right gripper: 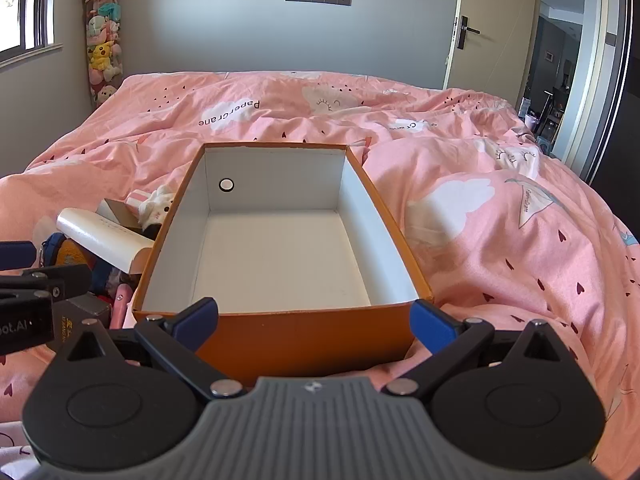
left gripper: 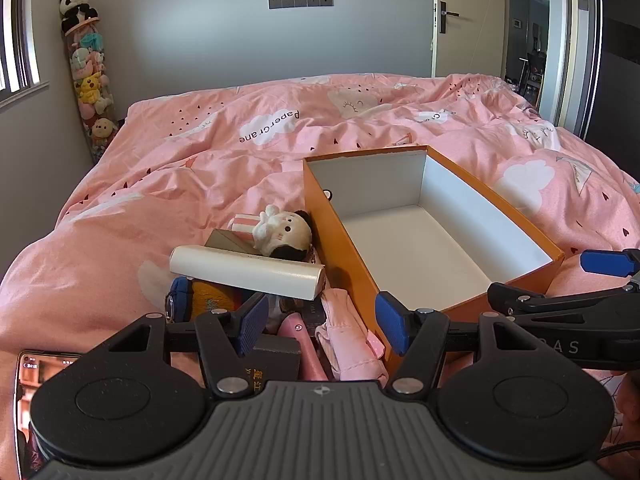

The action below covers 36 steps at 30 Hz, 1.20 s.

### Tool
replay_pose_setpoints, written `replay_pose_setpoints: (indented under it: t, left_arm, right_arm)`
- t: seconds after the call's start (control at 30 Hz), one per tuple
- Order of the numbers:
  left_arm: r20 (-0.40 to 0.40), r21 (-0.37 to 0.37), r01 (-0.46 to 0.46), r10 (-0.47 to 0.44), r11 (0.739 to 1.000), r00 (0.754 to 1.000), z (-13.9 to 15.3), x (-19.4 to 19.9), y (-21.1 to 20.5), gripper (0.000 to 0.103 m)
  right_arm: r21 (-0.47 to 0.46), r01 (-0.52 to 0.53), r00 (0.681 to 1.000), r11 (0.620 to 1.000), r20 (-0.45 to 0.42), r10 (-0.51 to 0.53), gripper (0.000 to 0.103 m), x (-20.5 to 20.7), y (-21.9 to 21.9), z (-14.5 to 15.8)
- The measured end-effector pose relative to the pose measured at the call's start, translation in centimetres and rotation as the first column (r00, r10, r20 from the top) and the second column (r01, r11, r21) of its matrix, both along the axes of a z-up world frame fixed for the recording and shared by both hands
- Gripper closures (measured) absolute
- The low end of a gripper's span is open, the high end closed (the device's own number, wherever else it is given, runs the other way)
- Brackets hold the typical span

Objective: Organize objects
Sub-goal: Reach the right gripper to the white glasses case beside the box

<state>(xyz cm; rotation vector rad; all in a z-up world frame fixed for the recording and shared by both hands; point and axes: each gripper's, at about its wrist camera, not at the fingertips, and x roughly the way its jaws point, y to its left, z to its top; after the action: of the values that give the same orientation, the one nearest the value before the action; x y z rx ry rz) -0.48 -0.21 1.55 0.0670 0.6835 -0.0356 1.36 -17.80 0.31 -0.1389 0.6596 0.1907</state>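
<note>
An orange cardboard box (right gripper: 304, 332) with a white lining sits open on a bed covered by a pink quilt (right gripper: 500, 216) printed with clouds and small hearts. The box holds nothing; one round eyelet hole (right gripper: 226, 185) shows in its far left wall. Just left of the box lies a heap of small things: a white tube-shaped case (left gripper: 246, 271) across the top, a small plush doll (left gripper: 285, 233) with dark hair at the far end touching the box's left wall, a brown cardboard piece (left gripper: 228, 240) beside it, a blue and orange pouch (left gripper: 200, 296), a folded pink cloth (left gripper: 352, 340) against the box, a pink stick-shaped item (left gripper: 300, 340), and a dark block with gold lettering (left gripper: 276, 356) nearest. The left hand-held gripper (left gripper: 322, 328) hangs released over the near end of this heap, grasping nothing. The right hand-held gripper (right gripper: 314, 320) is spread wide at the box's near wall, its blue pads level with the two near corners; the pictures do not show whether they touch it.
</note>
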Motion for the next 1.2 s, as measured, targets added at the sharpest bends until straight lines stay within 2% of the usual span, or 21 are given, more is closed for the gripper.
replay_pose_setpoints:
  t: [0.23, 0.5, 0.7, 0.77, 0.8, 1.0, 1.2]
  left_arm:
    - [-0.004, -0.007, 0.008, -0.008, 1.000, 1.000, 0.2, 0.0, 0.2, 0.030]
    - [-0.016, -0.017, 0.044, -0.045, 0.999, 0.999, 0.1, 0.2, 0.0, 0.038]
    - [-0.028, -0.024, 0.052, -0.052, 0.998, 0.998, 0.2, 0.8, 0.5, 0.042]
    - [-0.031, -0.028, 0.059, -0.060, 0.998, 0.998, 0.3, 1.2, 0.7, 0.042]
    - [-0.030, -0.027, 0.060, -0.061, 0.998, 0.998, 0.3, 1.3, 0.9, 0.042]
    - [-0.023, -0.008, 0.065, -0.065, 0.998, 0.998, 0.6, 2.4, 1.7, 0.042]
    - [-0.013, -0.030, 0.043, -0.044, 0.999, 0.999, 0.8, 3.8, 2.9, 0.042]
  right_arm:
    - [0.000, 0.000, 1.000, 1.000, -0.004, 0.000, 0.001, 0.0, 0.0, 0.0]
    - [0.028, -0.032, 0.999, 0.999, -0.015, 0.033, 0.001, 0.5, 0.1, -0.4]
    - [-0.011, -0.113, 0.993, 0.994, 0.042, 0.113, 0.003, 1.0, 1.0, 0.0]
    - [-0.007, -0.172, 0.983, 0.985, 0.057, 0.172, 0.004, 1.3, 1.5, 0.4]
    - [-0.015, -0.197, 0.978, 0.980, 0.063, 0.197, 0.008, 1.4, 1.8, 0.6]
    - [-0.093, -0.341, 0.937, 0.936, 0.043, 0.346, 0.015, 2.9, 3.8, 1.0]
    - [-0.117, -0.429, 0.901, 0.895, 0.017, 0.434, 0.019, 4.4, 5.8, 1.5]
